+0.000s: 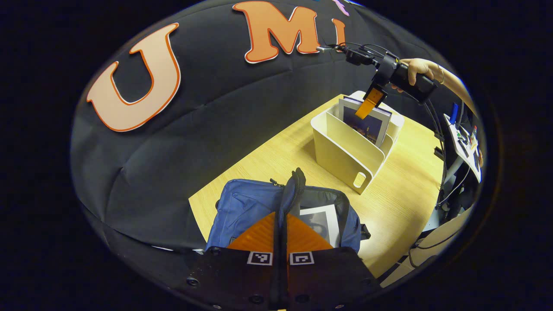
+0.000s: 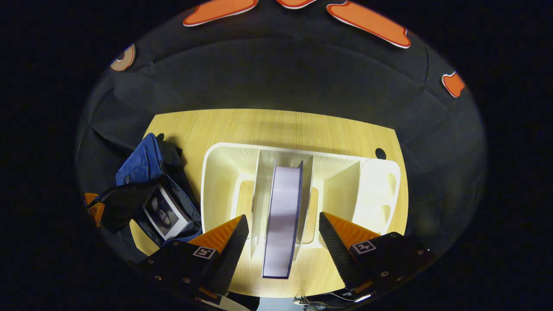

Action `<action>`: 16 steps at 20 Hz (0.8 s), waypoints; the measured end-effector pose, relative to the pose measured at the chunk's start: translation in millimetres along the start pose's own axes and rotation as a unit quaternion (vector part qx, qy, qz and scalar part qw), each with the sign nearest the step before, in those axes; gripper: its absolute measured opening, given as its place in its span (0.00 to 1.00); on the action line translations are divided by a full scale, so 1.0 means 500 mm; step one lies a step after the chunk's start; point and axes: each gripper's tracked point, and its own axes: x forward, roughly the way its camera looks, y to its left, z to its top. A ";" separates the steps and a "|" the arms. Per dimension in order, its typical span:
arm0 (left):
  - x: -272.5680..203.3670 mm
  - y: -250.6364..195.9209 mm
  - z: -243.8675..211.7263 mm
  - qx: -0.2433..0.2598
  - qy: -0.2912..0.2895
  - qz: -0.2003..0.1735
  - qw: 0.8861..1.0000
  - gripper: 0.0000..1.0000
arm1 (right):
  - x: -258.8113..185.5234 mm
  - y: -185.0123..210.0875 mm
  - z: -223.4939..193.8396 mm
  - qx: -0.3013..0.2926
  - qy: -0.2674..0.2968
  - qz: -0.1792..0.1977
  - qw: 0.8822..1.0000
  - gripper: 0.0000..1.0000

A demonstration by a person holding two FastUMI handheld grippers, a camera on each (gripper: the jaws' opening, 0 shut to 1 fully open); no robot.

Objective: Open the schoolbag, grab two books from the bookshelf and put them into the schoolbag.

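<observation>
Left gripper (image 1: 281, 235): jaws together, clamped on the schoolbag's (image 1: 242, 207) dark rim/zipper strip, which runs up between the fingers. My read is that it's holding the mouth open so the opening stays wide for a drop-in. The schoolbag sits at the near-left part of the surface (image 1: 402, 190), unzipped, with one book (image 1: 322, 222) already inside, cover visible through the opening.

Right gripper (image 2: 283, 242): jaws apart, nothing held. It hangs above the bookshelf (image 2: 224, 172), fingers straddling the second book (image 2: 283, 207), which stands upright in the middle compartment, page edge facing the camera. Fingers look clear of the book on both sides; contact not made as far as I can tell. In the left gripper view the right gripper (image 1: 367, 106) is over the top of that book (image 1: 367, 125), a hand (image 1: 421, 69) on its handle.

The bookshelf is well apart from the schoolbag, on the far-right side of the surface. The divider sits tight beside the book, so one finger may catch the wall instead of the cover; the approach needs centring on the book.

Progress judgement: bag open, one book in, second pick about to start.
</observation>
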 end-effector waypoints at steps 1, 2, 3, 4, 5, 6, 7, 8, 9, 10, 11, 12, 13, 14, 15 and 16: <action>0.000 0.001 -0.002 0.000 0.000 0.000 1.000 0.00 | 0.009 0.000 -0.001 -0.001 0.001 -0.004 1.000 0.97; 0.000 0.001 -0.002 0.000 0.000 0.001 1.000 0.00 | 0.015 0.004 -0.002 -0.002 0.004 -0.003 1.000 0.90; 0.000 0.002 -0.002 0.000 0.000 0.001 1.000 0.00 | 0.020 0.006 -0.007 -0.002 0.011 -0.003 1.000 0.82; 0.000 0.002 -0.003 0.000 0.000 0.002 1.000 0.01 | 0.017 0.002 -0.008 0.003 0.016 -0.005 1.000 0.70; -0.001 0.003 -0.003 -0.001 0.000 0.003 1.000 0.01 | 0.013 0.006 -0.002 0.010 0.014 0.002 1.000 0.57; 0.000 0.002 -0.002 -0.002 0.000 0.003 1.000 0.01 | 0.020 0.007 -0.007 0.014 0.016 0.001 1.000 0.45; 0.000 0.003 -0.003 -0.003 0.000 0.003 1.000 0.00 | 0.021 0.005 -0.006 0.016 0.013 -0.001 1.000 0.31; 0.000 0.002 -0.004 -0.003 0.000 0.002 1.000 0.00 | 0.018 0.003 -0.007 0.017 0.010 -0.002 1.000 0.29; 0.001 0.003 -0.005 -0.003 0.000 0.002 1.000 0.00 | 0.012 0.004 -0.003 0.015 0.005 -0.003 1.000 0.28; 0.001 0.003 -0.005 -0.004 0.001 0.002 1.000 0.00 | 0.005 0.003 0.001 0.018 -0.004 -0.003 1.000 0.38; -0.001 0.003 -0.005 -0.005 0.001 0.002 1.000 0.00 | -0.009 0.003 0.010 0.024 -0.015 0.001 1.000 0.27; 0.000 0.002 -0.006 -0.005 0.001 0.002 1.000 0.00 | -0.022 0.005 0.016 0.032 -0.022 0.008 0.999 0.27; 0.001 0.001 -0.006 -0.006 0.001 0.002 1.000 0.00 | -0.037 0.005 0.021 0.041 -0.030 0.015 0.999 0.27; 0.001 0.001 -0.006 -0.007 0.001 0.001 1.000 0.00 | -0.057 0.002 0.025 0.046 -0.040 0.020 0.998 0.27; 0.001 0.001 -0.006 -0.007 0.001 0.001 1.000 0.00 | -0.090 -0.011 0.028 0.049 -0.053 0.018 0.997 0.27; 0.001 -0.001 -0.006 -0.007 0.000 0.000 1.000 0.00 | -0.120 -0.025 0.034 0.049 -0.070 0.010 0.996 0.27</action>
